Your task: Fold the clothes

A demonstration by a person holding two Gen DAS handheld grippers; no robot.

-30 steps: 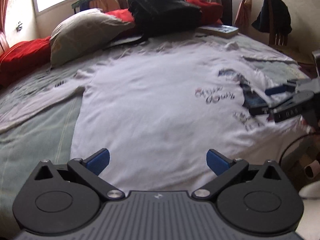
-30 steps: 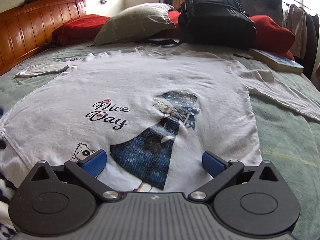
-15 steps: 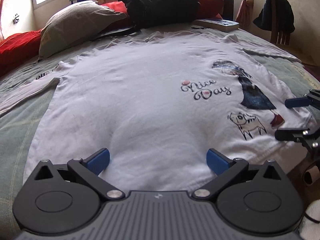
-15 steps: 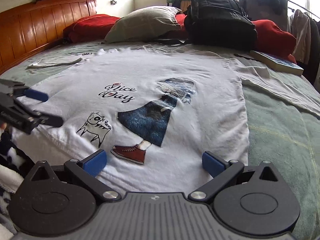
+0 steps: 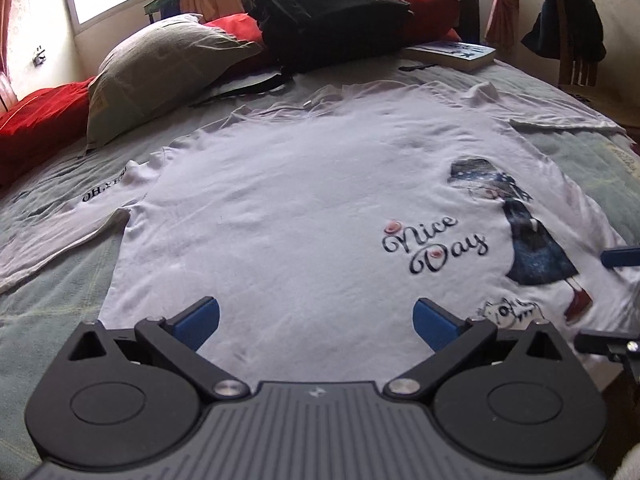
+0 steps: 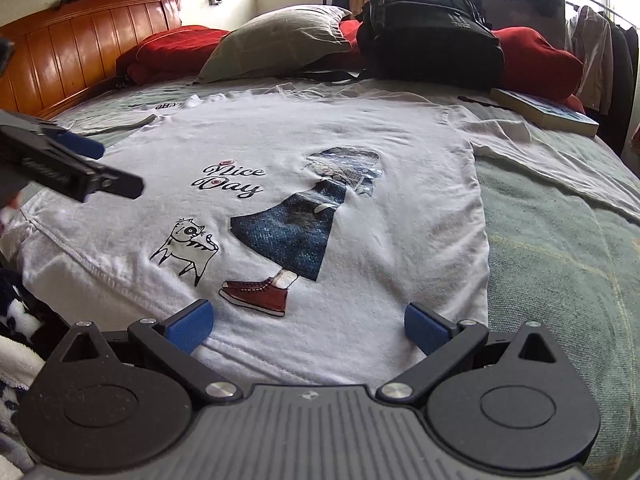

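A white T-shirt with a "Nice Day" print and a girl-and-cat picture lies spread flat, front up, on the green bedsheet. Its sleeves reach out to both sides. My left gripper hovers open over the shirt's lower left part, with nothing between its blue pads. My right gripper stands open just above the hem, below the red shoe print. The left gripper shows at the left edge of the right wrist view. The right gripper shows at the right edge of the left wrist view.
At the head of the bed lie a grey pillow, a black backpack, red cushions and a book. A wooden headboard runs along the left. A chair with dark clothing stands far right. Black-and-white fleece lies by the bed's near edge.
Both grippers have drawn back toward the shirt's hem, so the whole print and the hem now show. The left gripper has come into the right wrist view. Both stay open.
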